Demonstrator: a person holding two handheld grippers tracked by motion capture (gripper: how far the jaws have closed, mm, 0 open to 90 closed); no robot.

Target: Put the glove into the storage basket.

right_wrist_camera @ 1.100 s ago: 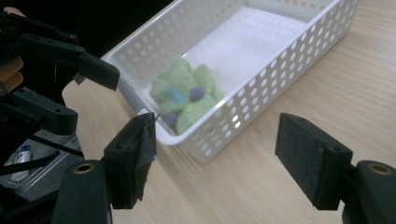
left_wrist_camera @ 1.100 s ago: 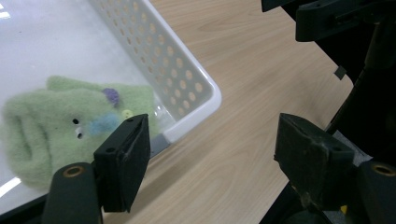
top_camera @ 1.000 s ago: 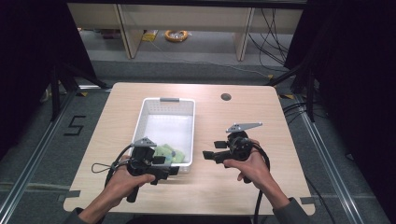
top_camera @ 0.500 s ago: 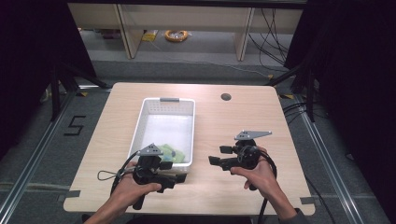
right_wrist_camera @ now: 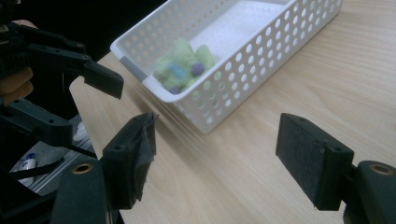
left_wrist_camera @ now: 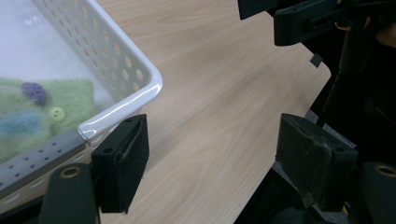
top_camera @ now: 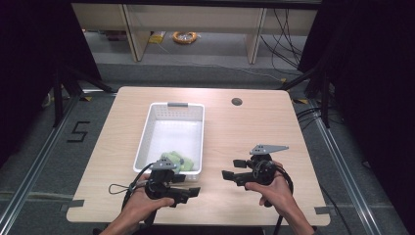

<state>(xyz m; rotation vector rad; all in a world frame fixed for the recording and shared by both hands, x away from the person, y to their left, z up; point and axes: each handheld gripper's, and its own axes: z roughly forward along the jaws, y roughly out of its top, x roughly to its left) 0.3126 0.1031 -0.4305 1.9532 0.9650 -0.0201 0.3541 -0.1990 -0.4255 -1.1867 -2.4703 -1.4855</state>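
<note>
with the green felt piece [top_camera: 175, 160] now lying in the near end of the white basket [top_camera: 147, 134], i draw both my left gripper [top_camera: 193, 192] and right gripper [top_camera: 229, 175] back toward the worktop's [top_camera: 254, 132] near edge, jaws wide and empty, the drop-off apparently done.

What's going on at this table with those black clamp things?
A person holds a two-jaw gripper in each hand over a wooden table. Both the left gripper and the right gripper are open and hold nothing. A green felt piece lies in the near end of a white basket.
</note>
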